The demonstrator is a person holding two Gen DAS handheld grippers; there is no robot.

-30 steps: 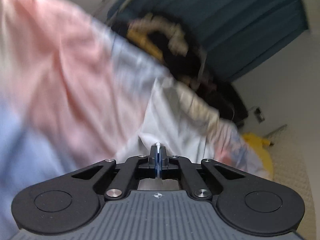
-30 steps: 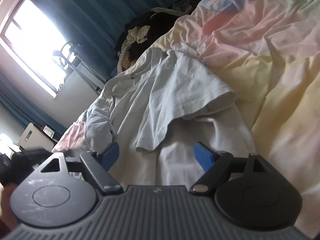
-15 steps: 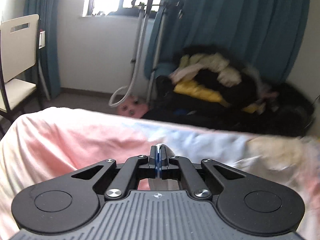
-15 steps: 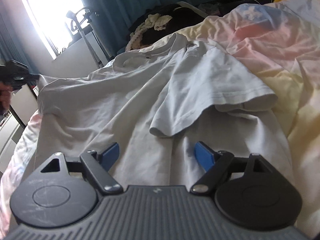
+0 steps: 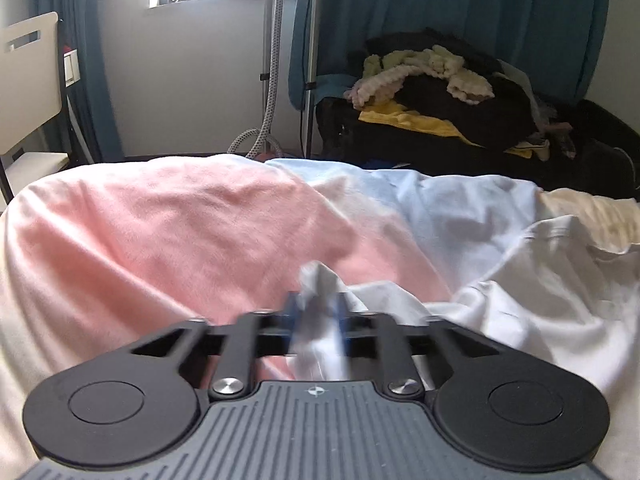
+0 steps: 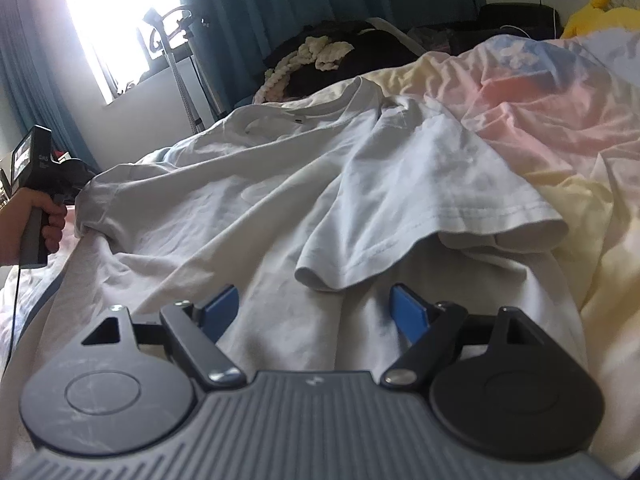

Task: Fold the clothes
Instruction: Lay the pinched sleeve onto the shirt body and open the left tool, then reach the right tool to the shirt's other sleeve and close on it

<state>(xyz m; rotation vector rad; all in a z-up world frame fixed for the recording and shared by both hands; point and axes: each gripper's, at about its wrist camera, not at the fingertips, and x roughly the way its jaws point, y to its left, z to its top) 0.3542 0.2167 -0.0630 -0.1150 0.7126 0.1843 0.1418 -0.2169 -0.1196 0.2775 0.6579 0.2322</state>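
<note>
Half a second ago the left hand-held gripper (image 5: pixel 316 312) had its blue pads pressed together on a thin edge of cloth; now the pads are blurred and stand slightly apart, with a fold of the white T-shirt (image 6: pixel 280 200) between them, so whether they grip it I cannot tell. From the right wrist view, the shirt lies flatter and more spread than a second ago, across the bed (image 5: pixel 160 232), which is covered in a pink, pale blue and yellow sheet. Its collar is at the far side and one short sleeve (image 6: pixel 432 232) is folded over the body on the right. The right hand-held gripper (image 6: pixel 316 308) hovers just above the near part of the shirt, blue pads wide apart, holding nothing. At the far left a person's hand (image 6: pixel 40 220) holds the grip of the left tool at the shirt's left edge. Beyond the bed sits a pile of clothes (image 5: pixel 432 88) against teal curtains (image 5: pixel 480 12).
</note>
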